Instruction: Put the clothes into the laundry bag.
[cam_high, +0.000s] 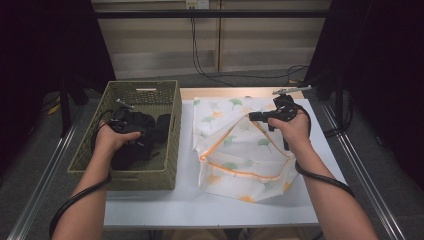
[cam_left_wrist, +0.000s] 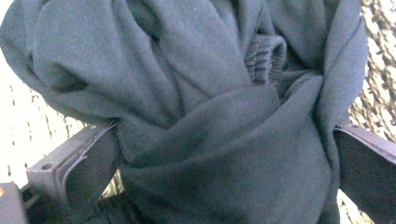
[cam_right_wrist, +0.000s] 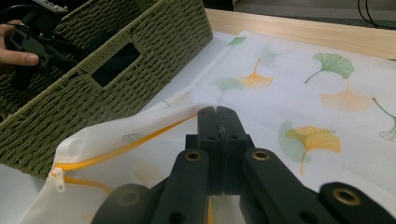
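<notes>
A dark garment (cam_high: 161, 126) lies bunched in the green woven basket (cam_high: 173, 131) at the table's left. My left gripper (cam_high: 125, 120) is down inside the basket. In the left gripper view its jaws stand wide on either side of the garment (cam_left_wrist: 210, 70), so the left gripper (cam_left_wrist: 224, 127) is open. A white mesh bag (cam_high: 240, 150) printed with ginkgo leaves lies to the right of the basket. My right gripper (cam_high: 251, 116) is shut on the upper edge of the bag's mouth (cam_right_wrist: 140, 126) and holds it raised, the orange zipper (cam_right_wrist: 107, 151) gaping below the right gripper (cam_right_wrist: 217, 109).
The basket (cam_right_wrist: 116, 28) stands right against the bag's left side. The white table top (cam_high: 200, 205) has bare room in front of both. Cables run from the grippers along both forearms. A metal rail borders the table on each side.
</notes>
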